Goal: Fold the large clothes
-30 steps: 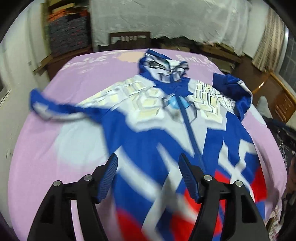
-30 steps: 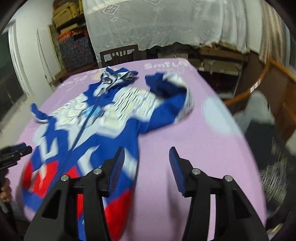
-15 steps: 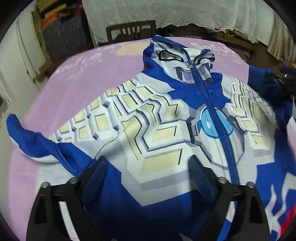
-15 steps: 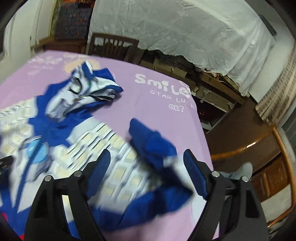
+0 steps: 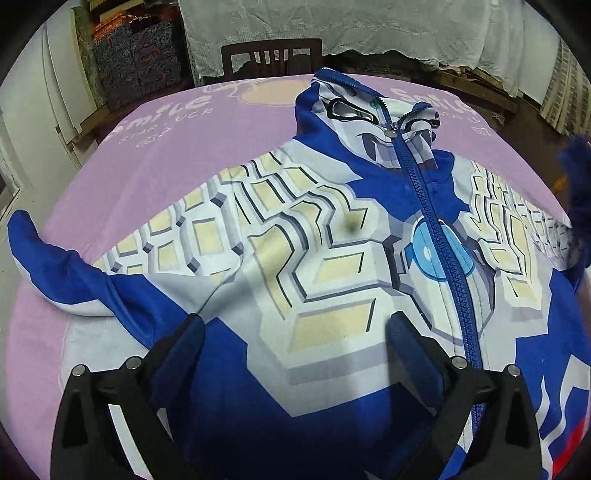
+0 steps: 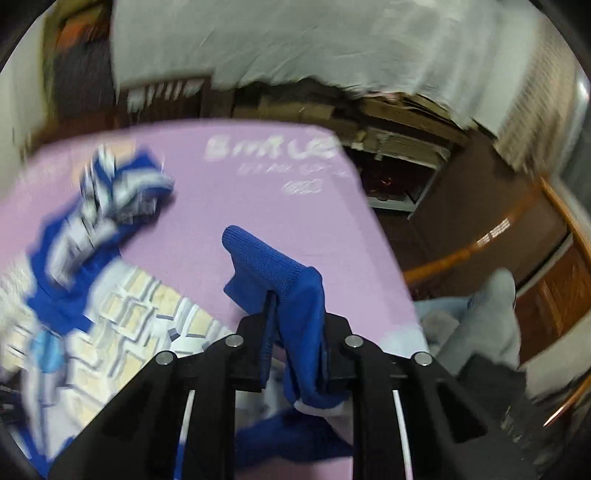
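A blue, white and cream zip-up hooded jacket (image 5: pixel 314 258) lies front up on the purple sheet (image 5: pixel 166 147), its hood (image 5: pixel 362 114) at the far end. The left sleeve (image 5: pixel 48 266) stretches out to the left. My left gripper (image 5: pixel 295 326) hovers low over the chest panel, its jaws wide and still opening, the fabric beneath them and not pinched. In the right wrist view my right gripper (image 6: pixel 295 306) is closing, and its pads press on the blue cuff of the right sleeve (image 6: pixel 258 254), which sticks up from between them. The jacket body (image 6: pixel 129 314) is blurred at the left.
A wooden chair (image 5: pixel 271 55) stands behind the far edge, under a white lace cloth (image 5: pixel 369 26). Stacked boxes (image 5: pixel 136 62) fill the back left. Wooden furniture (image 6: pixel 535 258) and a grey garment (image 6: pixel 491 314) sit right of the sheet's edge.
My left gripper moved up the jacket from the hem to the chest and widened. My right gripper swung to the right sleeve and closed on its cuff.
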